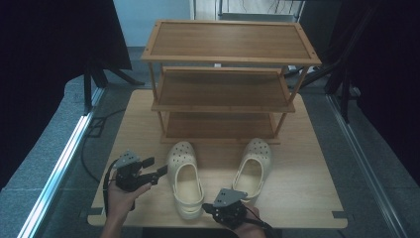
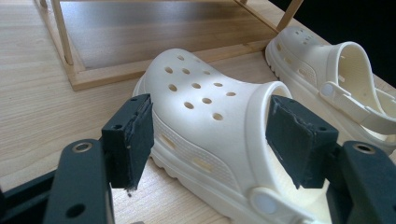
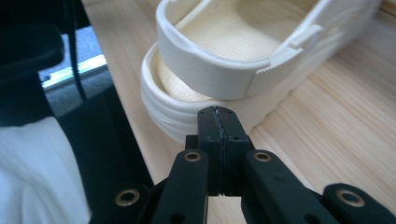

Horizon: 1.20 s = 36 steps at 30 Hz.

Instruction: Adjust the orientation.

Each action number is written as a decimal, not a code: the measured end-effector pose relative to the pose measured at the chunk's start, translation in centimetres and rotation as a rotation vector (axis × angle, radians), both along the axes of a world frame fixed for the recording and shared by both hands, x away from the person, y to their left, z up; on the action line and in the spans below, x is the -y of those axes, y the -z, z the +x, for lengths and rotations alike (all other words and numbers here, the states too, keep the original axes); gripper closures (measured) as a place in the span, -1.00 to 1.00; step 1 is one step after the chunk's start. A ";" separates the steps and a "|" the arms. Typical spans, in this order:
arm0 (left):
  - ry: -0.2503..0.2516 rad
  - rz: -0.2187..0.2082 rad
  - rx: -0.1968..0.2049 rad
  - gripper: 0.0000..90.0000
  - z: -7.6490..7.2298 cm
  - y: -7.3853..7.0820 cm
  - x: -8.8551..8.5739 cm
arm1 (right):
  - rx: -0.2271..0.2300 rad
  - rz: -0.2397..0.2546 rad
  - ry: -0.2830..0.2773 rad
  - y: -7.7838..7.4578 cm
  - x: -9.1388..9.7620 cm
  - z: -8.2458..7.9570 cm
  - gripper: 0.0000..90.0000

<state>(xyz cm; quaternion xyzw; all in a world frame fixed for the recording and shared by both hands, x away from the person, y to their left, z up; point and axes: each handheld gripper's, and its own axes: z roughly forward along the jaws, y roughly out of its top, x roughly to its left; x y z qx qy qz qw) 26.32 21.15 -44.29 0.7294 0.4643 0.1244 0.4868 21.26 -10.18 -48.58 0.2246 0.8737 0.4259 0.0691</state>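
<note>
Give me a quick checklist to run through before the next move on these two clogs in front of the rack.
1. Left gripper open wide enough for the shoe: ok, jaws stand apart on either side of the left clog.
2. Left jaws not yet pressing the clog: ok, pads stand clear of it.
3. Right gripper ready to grasp: not ok, jaws are shut with nothing between them.
4. Right gripper lined up: ok, it points at the heel of the right clog.
5. Both clogs upright on the table: ok.
6. Rack shelves free: ok.
</note>
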 end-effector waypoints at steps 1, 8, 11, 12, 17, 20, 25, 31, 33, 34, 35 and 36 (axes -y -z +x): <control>0.000 -0.002 0.001 -0.27 0.0 0.0 -0.1 | -0.008 -0.001 -0.040 0.3 -1.1 -0.1 0.95; -0.011 -0.012 0.006 -0.27 -0.1 -0.2 -0.6 | 0.000 -0.004 -0.108 0.8 -4.5 0.4 0.95; -0.015 -0.013 0.007 -0.27 -0.1 -0.3 -0.8 | 0.001 -0.007 -0.129 0.7 -5.2 0.5 0.95; -0.016 -0.015 0.007 -0.27 -0.1 -0.3 -0.9 | 0.002 -0.007 -0.137 0.7 -5.7 0.6 0.95; -0.017 -0.014 0.008 -0.27 -0.3 -0.5 -1.0 | 0.013 -0.006 -0.191 0.8 -8.5 1.1 0.95; -0.014 -0.012 0.007 -0.27 -0.3 -0.5 -1.0 | 0.018 -0.004 -0.216 0.9 -9.5 1.5 0.95; -0.015 -0.009 0.002 -0.28 -0.2 -0.4 -0.9 | 0.018 0.002 -0.233 0.9 -10.1 1.9 0.94; -0.017 -0.003 0.003 -0.28 -0.3 -0.4 -0.7 | 0.057 0.021 -0.178 -0.2 -7.5 1.1 0.88; -0.019 -0.003 0.000 -0.27 -0.3 -0.3 -0.7 | 0.072 0.027 -0.145 -0.8 -5.9 0.6 0.86; -0.023 0.001 -0.002 -0.27 -0.2 -0.2 -0.7 | 0.078 0.035 -0.127 -1.1 -5.0 0.4 0.86; -0.023 0.001 -0.002 -0.27 -0.2 -0.2 -0.7 | 0.078 0.035 -0.127 -1.1 -5.0 0.4 0.86; -0.022 0.005 -0.007 -0.28 -0.1 -0.1 -0.5 | 0.093 0.058 -0.080 -1.6 -2.7 0.0 0.84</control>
